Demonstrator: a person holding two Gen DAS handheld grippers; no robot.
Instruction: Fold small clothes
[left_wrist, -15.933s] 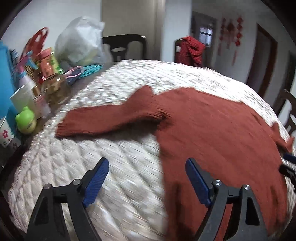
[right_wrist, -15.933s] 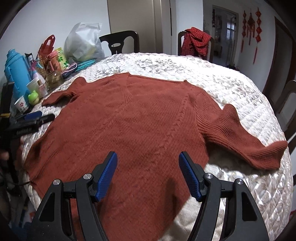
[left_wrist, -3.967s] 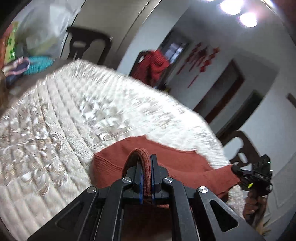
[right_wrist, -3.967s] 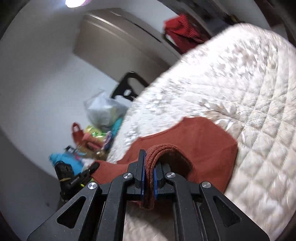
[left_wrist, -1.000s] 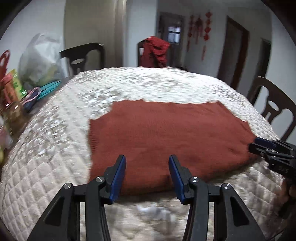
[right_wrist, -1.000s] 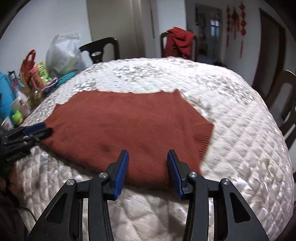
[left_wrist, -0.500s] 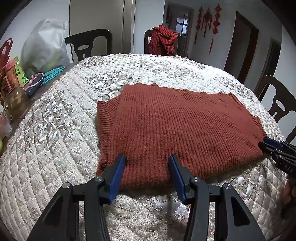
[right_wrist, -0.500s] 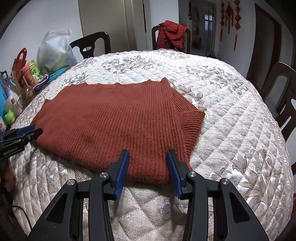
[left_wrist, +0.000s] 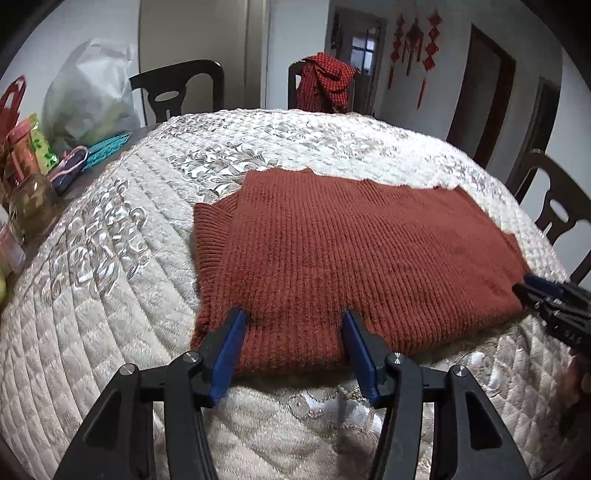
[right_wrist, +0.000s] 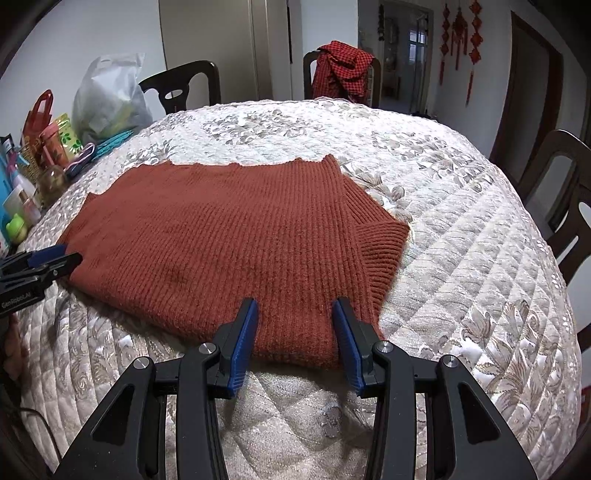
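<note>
Left wrist view showed you the sweater lying flat as a wide folded band across the middle of the quilted table cover, with a ribbed cuff or hem sticking out from under its left end. Your left gripper sat at the near edge of that band with its jaws spread and nothing between them — the blue pads reached just onto the knit on either side. Your right gripper was likewise spread and empty at the near edge toward the right end, beside the ribbed piece poking out there.

You were dealing with a thick, soft rib knit — light enough to lift with two pinches, but floppy and stretchy, so it would likely sag between your two grippers. The doubled layers looked bulky, and a shallow bite could slip off one layer. I judged the best hold to be the near corners, taking all layers together deep in the pads, then carrying one end over the other.
</note>
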